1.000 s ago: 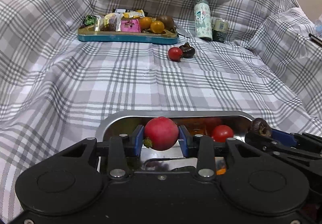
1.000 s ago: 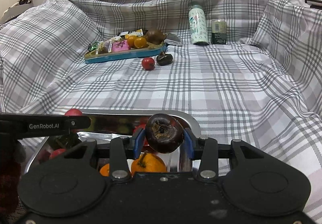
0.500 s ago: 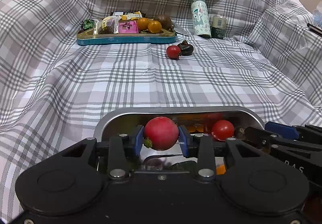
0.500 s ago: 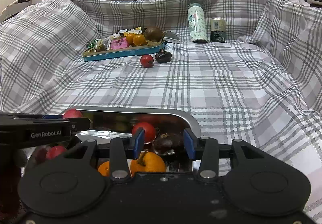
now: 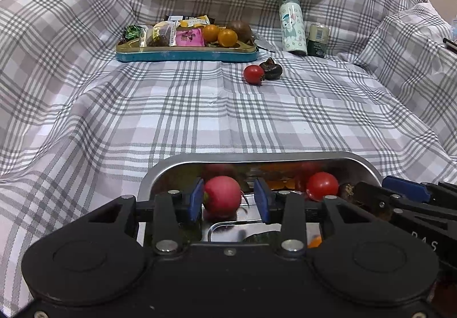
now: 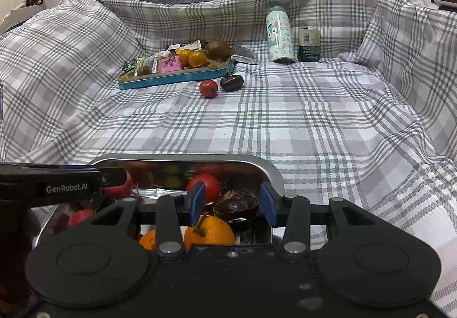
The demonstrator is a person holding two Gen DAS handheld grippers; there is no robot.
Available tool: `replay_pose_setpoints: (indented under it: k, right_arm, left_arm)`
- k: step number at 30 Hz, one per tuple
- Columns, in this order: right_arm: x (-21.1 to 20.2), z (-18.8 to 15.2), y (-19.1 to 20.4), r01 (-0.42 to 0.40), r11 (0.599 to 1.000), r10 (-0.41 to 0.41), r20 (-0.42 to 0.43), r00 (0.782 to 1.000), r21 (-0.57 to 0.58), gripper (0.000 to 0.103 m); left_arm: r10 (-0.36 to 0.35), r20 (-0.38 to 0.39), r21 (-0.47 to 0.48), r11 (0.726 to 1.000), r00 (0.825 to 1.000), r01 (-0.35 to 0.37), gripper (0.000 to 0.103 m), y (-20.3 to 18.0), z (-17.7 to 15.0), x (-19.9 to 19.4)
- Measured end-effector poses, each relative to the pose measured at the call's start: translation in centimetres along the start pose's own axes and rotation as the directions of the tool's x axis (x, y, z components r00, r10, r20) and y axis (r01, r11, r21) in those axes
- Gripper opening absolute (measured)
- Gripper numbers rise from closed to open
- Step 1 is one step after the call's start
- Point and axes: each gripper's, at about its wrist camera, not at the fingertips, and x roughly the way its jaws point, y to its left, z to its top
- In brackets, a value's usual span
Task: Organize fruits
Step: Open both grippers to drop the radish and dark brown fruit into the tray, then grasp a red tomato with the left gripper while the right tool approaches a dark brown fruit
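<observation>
Both grippers were positioned over the steel tray point(image 5: 160, 175) at the near edge of the checked cloth point(image 5: 200, 118). The left gripper point(image 5: 228, 199) had its blue pads spread; the pink-red round fruit point(image 5: 222, 199) sat between them, close against the left pad with a clear gap to the right pad, resting low in the tray, so it was not being pinched. The right gripper point(image 6: 232, 202) likewise had its pads parted, with the dark wrinkled fruit point(image 6: 235, 205) lying between them on the tray floor; contact with either pad could not be judged. A red tomato point(image 6: 207, 186) lay just behind the left pad of that gripper, and two oranges point(image 6: 210, 232) sat nearer the camera in the same tray. From the left wrist view, the tomato appeared right of the left gripper, beside the right gripper's fingers. Farther back on the cloth, a blue-sided tin tray point(image 5: 185, 55) held wrapped snacks point(image 5: 171, 35), two small orange fruits point(image 5: 220, 35) and a brown round fruit point(image 5: 239, 29). In front of that tin, a second tomato point(image 5: 253, 74) and a second dark fruit point(image 5: 272, 70) lay on the cloth, touching or nearly so. A patterned bottle point(image 5: 294, 25) and a small can point(image 5: 318, 39) stood upright to the right of the tin.
</observation>
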Motion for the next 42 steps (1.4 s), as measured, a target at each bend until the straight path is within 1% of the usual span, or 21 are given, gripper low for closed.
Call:
replay_pose_setpoints:
  k: [4, 9, 16, 19, 23, 26, 30, 35, 39, 42]
  right_arm:
    - [0.0, 0.0, 0.0, 0.002, 1.0, -0.002, -0.001, 1.0, -0.001, 0.045]
    - [0.0, 0.1, 0.0, 0.003, 1.0, -0.003, -0.003, 1.0, 0.0, 0.045]
    - [0.0, 0.1, 0.0, 0.014, 1.0, -0.014, -0.007, 1.0, 0.007, 0.045]
    - [0.1, 0.2, -0.1, 0.02, 1.0, -0.02, -0.013, 1.0, 0.013, 0.045]
    - [0.4, 0.6, -0.4, 0.025, 0.999, -0.023, -0.037, 0.999, 0.039, 0.045]
    - [0.7, 1.1, -0.7, 0.024, 0.998, -0.022, -0.047, 0.999, 0.058, 0.045]
    - [1.1, 2.4, -0.5, 0.041, 0.999, -0.041, -0.001, 0.999, 0.007, 0.045]
    - [1.8, 4.9, -0.2, 0.034, 0.997, -0.029, 0.072, 0.997, -0.072, 0.045]
    - [2.9, 7.0, -0.5, 0.024, 0.996, -0.015, 0.107, 0.994, -0.083, 0.045]
    - [4.0, 8.4, -0.5, 0.036, 0.994, -0.024, 0.117, 0.993, -0.106, 0.044]
  left_arm:
    - [-0.009, 0.014, 0.008, 1.0, 1.0, 0.009, 0.047, -0.1, -0.1, -0.2]
    - [-0.002, 0.021, 0.016, 1.0, 1.0, 0.002, 0.047, -0.3, -0.1, -0.3]
    - [0.008, 0.021, -0.006, 1.0, 1.0, -0.008, 0.047, 0.1, 0.1, -0.3]
    - [0.023, 0.015, -0.021, 1.0, 1.0, -0.022, 0.047, 0.3, 0.3, -0.3]
    - [0.062, -0.001, -0.02, 0.998, 0.998, -0.062, 0.047, 0.3, 0.7, -0.2]
    - [0.062, 0.001, -0.024, 0.998, 0.998, -0.062, 0.047, 0.4, 1.1, -0.4]
    - [0.081, 0.04, 0.023, 0.996, 0.996, -0.082, 0.047, -0.1, 2.3, -0.7]
    - [0.077, 0.1, 0.083, 0.993, 0.992, -0.085, 0.047, -0.9, 4.4, -0.6]
    - [0.077, 0.115, 0.078, 0.993, 0.99, -0.086, 0.047, -1.0, 6.0, 0.5]
    - [0.08, 0.118, 0.041, 0.996, 0.99, -0.085, 0.047, -0.6, 7.5, 1.6]
